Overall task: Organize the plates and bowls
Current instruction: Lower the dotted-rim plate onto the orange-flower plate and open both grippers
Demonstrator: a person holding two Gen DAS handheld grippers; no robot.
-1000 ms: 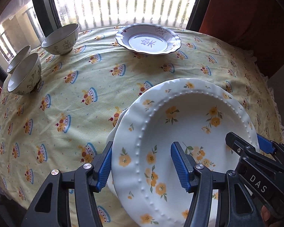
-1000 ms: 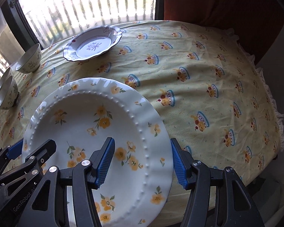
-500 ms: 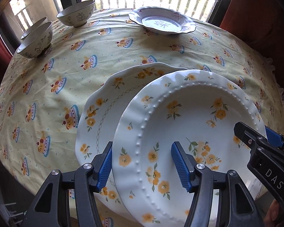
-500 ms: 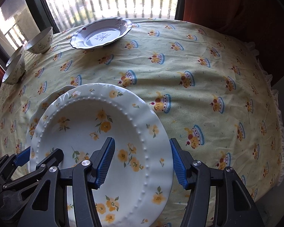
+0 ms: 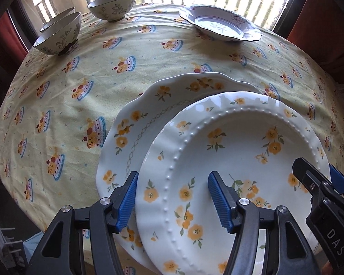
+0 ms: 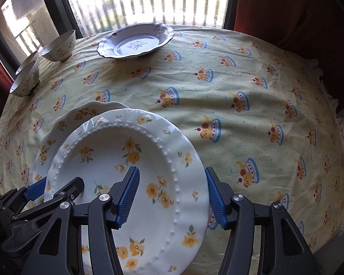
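The left gripper (image 5: pixel 172 202) straddles the left rim of the beaded floral plate (image 5: pixel 236 171), one blue pad outside the edge, one over the well; whether the pads press it, I cannot tell. The right gripper (image 6: pixel 172 198) straddles the plate's right rim likewise. The plate sits tilted over a larger scalloped plate (image 5: pixel 149 119) lying near on the yellow tablecloth (image 6: pixel 240 87). Far off stands a blue-patterned dish (image 6: pixel 135 42); at far left, three bowls (image 5: pixel 59 34), two of them touching.
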